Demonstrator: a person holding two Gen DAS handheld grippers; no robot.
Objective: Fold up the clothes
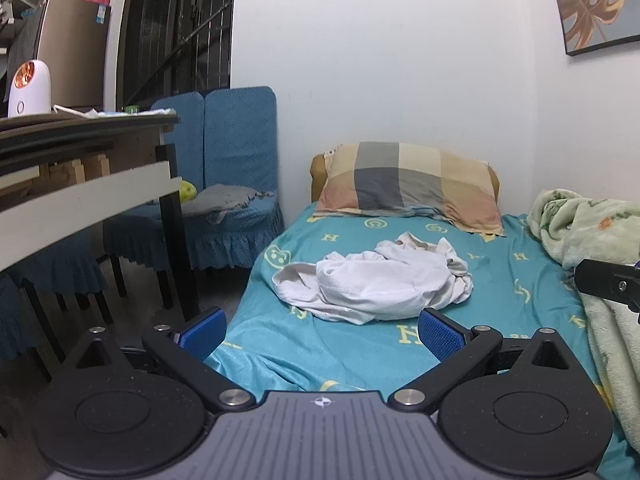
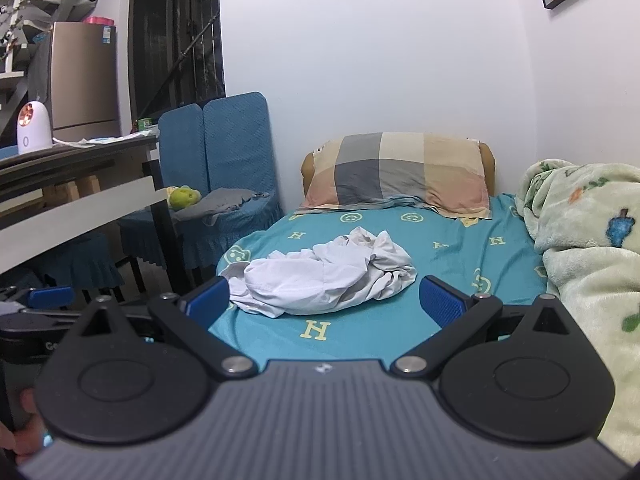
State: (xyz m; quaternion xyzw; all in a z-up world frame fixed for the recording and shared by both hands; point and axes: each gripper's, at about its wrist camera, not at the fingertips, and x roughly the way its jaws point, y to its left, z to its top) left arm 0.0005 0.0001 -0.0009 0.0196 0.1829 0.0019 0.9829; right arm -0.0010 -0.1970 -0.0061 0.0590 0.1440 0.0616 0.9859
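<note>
A crumpled white garment (image 1: 372,280) lies in a heap on the teal bed sheet (image 1: 500,280); it also shows in the right wrist view (image 2: 320,276). My left gripper (image 1: 320,332) is open and empty, held short of the garment's near edge. My right gripper (image 2: 324,300) is open and empty, its blue pads (image 2: 440,300) on either side of the garment's near edge but short of it. The right gripper's black body shows at the right edge of the left wrist view (image 1: 608,280). The left gripper's blue pad shows at the left of the right wrist view (image 2: 50,296).
A plaid pillow (image 1: 412,184) lies at the head of the bed against the white wall. A pale green fleece blanket (image 2: 584,248) is bunched along the bed's right side. Left of the bed stand blue-covered chairs (image 1: 236,184) and a dark table (image 1: 80,152).
</note>
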